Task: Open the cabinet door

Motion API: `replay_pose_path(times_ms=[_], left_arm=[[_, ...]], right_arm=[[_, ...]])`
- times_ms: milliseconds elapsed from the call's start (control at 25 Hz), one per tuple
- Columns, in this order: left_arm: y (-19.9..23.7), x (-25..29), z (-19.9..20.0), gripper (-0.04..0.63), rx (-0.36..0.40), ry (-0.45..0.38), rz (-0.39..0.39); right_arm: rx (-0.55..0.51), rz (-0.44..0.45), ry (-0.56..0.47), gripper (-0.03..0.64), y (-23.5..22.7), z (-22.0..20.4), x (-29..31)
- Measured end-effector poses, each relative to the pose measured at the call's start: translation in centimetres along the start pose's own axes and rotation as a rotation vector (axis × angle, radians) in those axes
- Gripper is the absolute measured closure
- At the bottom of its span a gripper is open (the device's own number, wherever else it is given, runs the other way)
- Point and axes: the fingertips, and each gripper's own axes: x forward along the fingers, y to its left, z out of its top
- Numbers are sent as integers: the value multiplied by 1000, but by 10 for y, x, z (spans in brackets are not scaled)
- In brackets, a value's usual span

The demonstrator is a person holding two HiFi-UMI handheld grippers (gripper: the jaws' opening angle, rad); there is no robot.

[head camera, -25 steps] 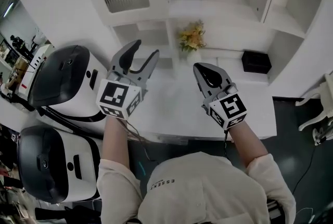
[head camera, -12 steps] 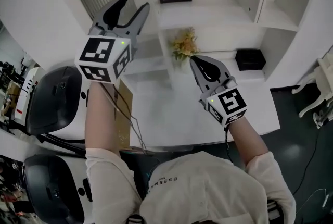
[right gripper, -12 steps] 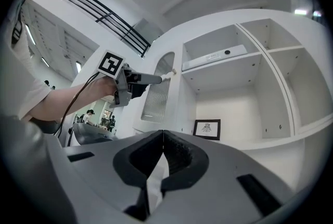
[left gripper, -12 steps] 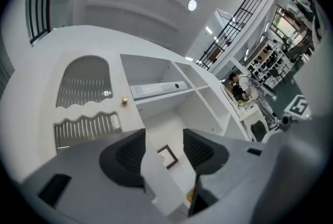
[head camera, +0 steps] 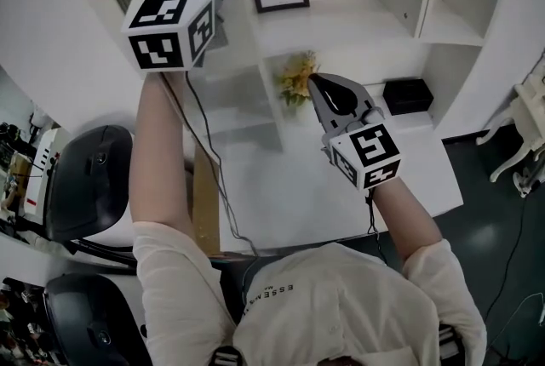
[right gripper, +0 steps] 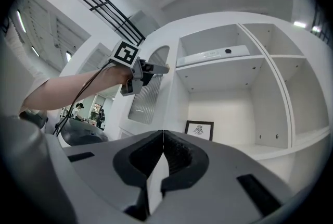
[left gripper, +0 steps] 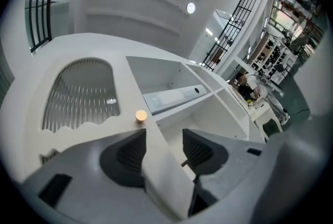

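Cabinet door, ribbed glass panel, sits ahead and to the left of the left gripper. That gripper's jaws are wide apart, straddling the white upright strip at the door's edge, gripping nothing. Round knob is just ahead of its left jaw. Best bet: move up, close squarely on the knob, pull along the hinge arc. Right gripper has jaws pressed together, empty. Can't tell if the pads touch the strip; hinges unseen; head view hides the knob.

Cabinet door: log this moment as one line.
left tongs: open, astride cabinet door edge near knob | right tongs: shut, empty | door: not yet gripped
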Motion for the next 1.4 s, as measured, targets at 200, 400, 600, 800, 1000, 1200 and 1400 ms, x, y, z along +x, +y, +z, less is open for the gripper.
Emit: replay_pose_path(times_ms=[200, 400, 600, 800, 1000, 1200, 1400], left_arm=[[24, 17, 19, 381, 38, -26, 80], [44, 29, 28, 402, 55, -15, 128], [48, 34, 27, 463, 70, -1, 150], [43, 39, 27, 508, 98, 25, 145], [43, 37, 27, 511, 99, 46, 133], [42, 30, 30, 512, 85, 41, 130], [39, 13, 36, 512, 77, 18, 106]], right_arm=[[-20, 5, -8, 603, 3, 3, 3], [-16, -7, -2, 603, -4, -1, 1], [-15, -20, 7, 603, -9, -2, -3], [-15, -25, 8, 603, -11, -2, -3], [8, -13, 23, 603, -7, -9, -9], [28, -1, 41, 603, -7, -17, -21], [29, 40, 50, 603, 1, -21, -31]])
